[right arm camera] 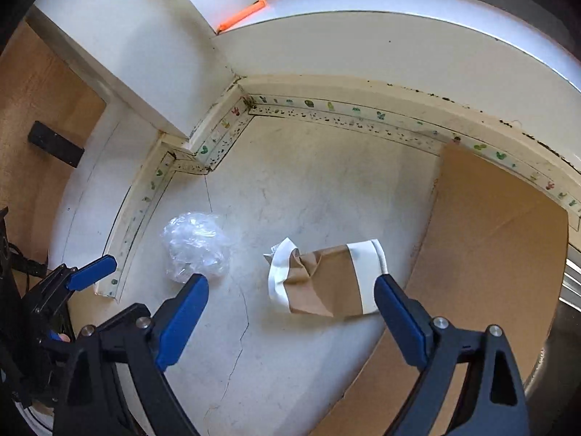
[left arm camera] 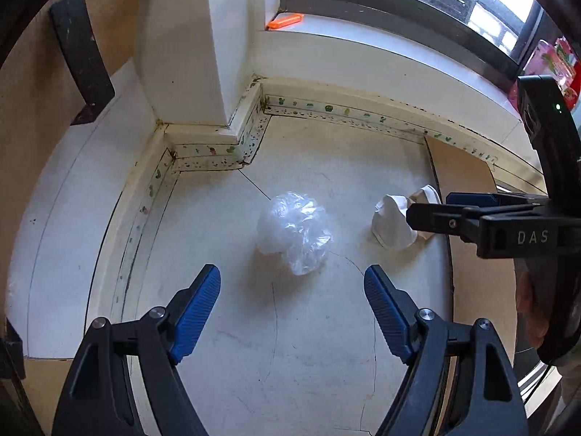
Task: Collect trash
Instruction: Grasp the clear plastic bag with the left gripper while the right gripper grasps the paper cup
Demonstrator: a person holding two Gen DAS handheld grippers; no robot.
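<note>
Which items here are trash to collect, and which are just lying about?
Trash to collect:
- crumpled clear plastic bag on the floor
- crumpled brown and white paper bag on the floor beside it

Just lying about:
- cardboard sheet flat on the floor
- orange object on the window sill
- pink and red packet by the window

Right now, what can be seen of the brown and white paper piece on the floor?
The paper piece is a crumpled brown sheet, paper by the look, with white bands at both ends. It lies flat on the pale floor, creased and puckered at its left end, beside a cardboard sheet to its right. A clear plastic wad lies apart to its left. The right claw stands open around it, pads not pressing.
</note>
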